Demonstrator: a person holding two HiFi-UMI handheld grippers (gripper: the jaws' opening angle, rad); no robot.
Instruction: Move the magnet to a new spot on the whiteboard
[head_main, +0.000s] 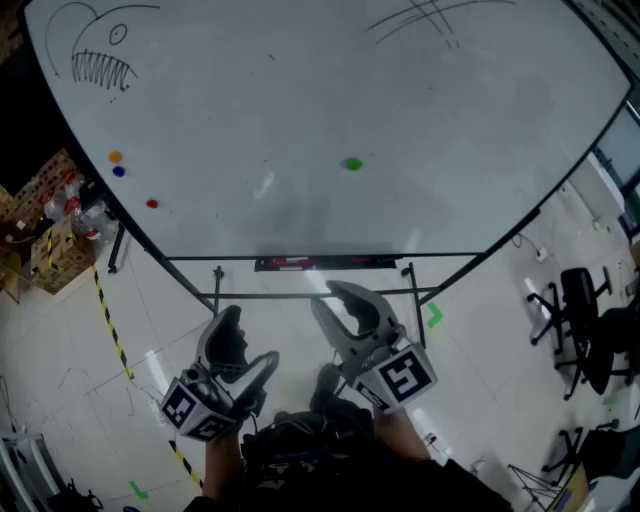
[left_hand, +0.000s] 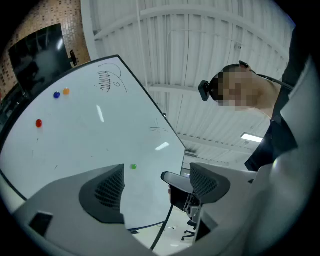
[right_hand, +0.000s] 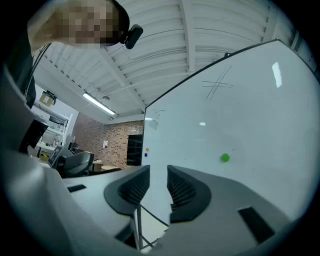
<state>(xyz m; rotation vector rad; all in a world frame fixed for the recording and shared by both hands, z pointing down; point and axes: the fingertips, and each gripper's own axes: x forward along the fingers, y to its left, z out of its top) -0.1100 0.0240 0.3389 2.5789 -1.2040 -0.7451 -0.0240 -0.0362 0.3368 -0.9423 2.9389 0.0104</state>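
A green magnet (head_main: 352, 164) sticks near the middle of the big whiteboard (head_main: 300, 90); it also shows in the left gripper view (left_hand: 133, 166) and the right gripper view (right_hand: 225, 158). Both grippers are held low, well short of the board, in front of its stand. My left gripper (head_main: 250, 340) is open, its jaws wide apart (left_hand: 156, 175) with only the board seen between them. My right gripper (head_main: 328, 298) points level at the board; its jaws (right_hand: 157, 172) stand a narrow gap apart with nothing in them.
Orange (head_main: 115, 156), blue (head_main: 119, 171) and red (head_main: 152, 203) magnets sit near the board's left edge, below a fish doodle (head_main: 100, 62). A tray (head_main: 320, 263) runs along the bottom edge. Office chairs (head_main: 585, 315) stand right, boxes (head_main: 45, 235) left, striped tape (head_main: 110, 330) on the floor.
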